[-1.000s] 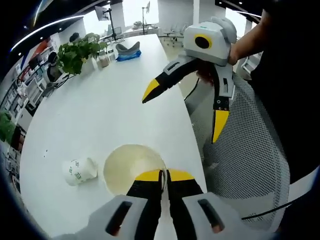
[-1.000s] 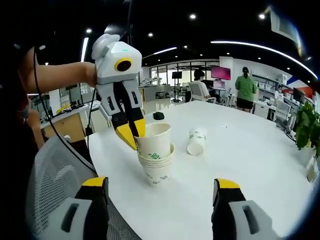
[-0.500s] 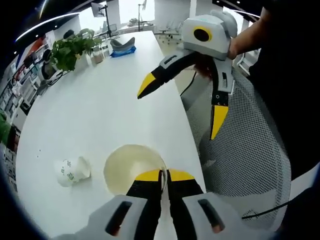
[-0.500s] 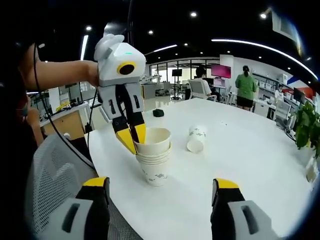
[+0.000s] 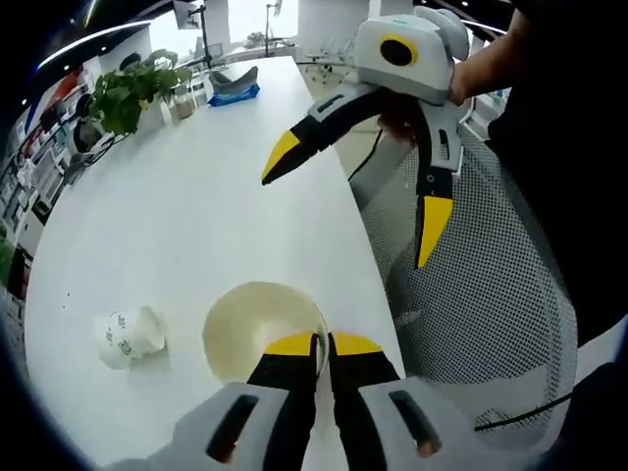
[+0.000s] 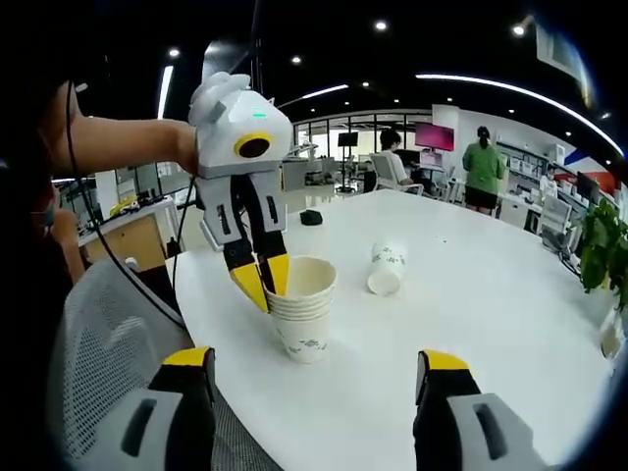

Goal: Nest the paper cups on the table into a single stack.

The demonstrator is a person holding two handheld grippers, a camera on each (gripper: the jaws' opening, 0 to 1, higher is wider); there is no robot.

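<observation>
Seating of the top cup into the stack (image 6: pixel 303 319) is judged in hand; its rim is pinched by the left gripper (image 6: pixel 264 285), the right gripper (image 6: pixel 309 368) is held agape. Next, the toppled cup (image 6: pixel 385 270) beyond the stack must be fetched.

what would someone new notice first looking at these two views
In the right gripper view, the left gripper is shut on the rim of the top cup of the cup stack near the white table's edge. One loose cup lies on its side farther along, and the right gripper hangs open above the edge.

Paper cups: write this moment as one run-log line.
left gripper: shut on cup stack rim | right gripper: open, empty | loose cup: on its side on table
</observation>
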